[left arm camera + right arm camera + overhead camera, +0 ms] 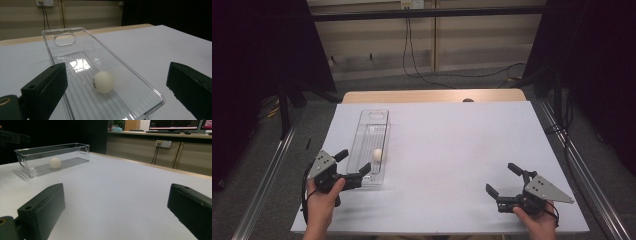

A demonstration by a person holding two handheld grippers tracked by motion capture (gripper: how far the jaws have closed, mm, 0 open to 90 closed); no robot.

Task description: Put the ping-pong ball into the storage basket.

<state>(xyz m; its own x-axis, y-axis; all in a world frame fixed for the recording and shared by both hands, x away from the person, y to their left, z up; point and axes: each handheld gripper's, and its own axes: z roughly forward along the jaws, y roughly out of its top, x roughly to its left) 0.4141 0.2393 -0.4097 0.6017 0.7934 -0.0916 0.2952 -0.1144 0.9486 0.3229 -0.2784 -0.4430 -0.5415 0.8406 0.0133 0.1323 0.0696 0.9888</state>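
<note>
Your left tongs [352, 167] sit spread apart straddling the clear bin's [147, 82] near end, lined up on the white ball [103, 81] inside, while your right tongs [504, 179], also apart, idle empty on the table [452, 145].

White ball [103, 81] with small dark mark, inside clear ribbed tray [140, 82]; pale lavender-grey table [452, 150], tan far edge; black fingers [47, 87], grey plates.

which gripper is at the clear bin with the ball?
The left gripper: its open jaws straddle the near end of the clear bin holding the white ball. The right gripper, also open, sits across the table.
</note>
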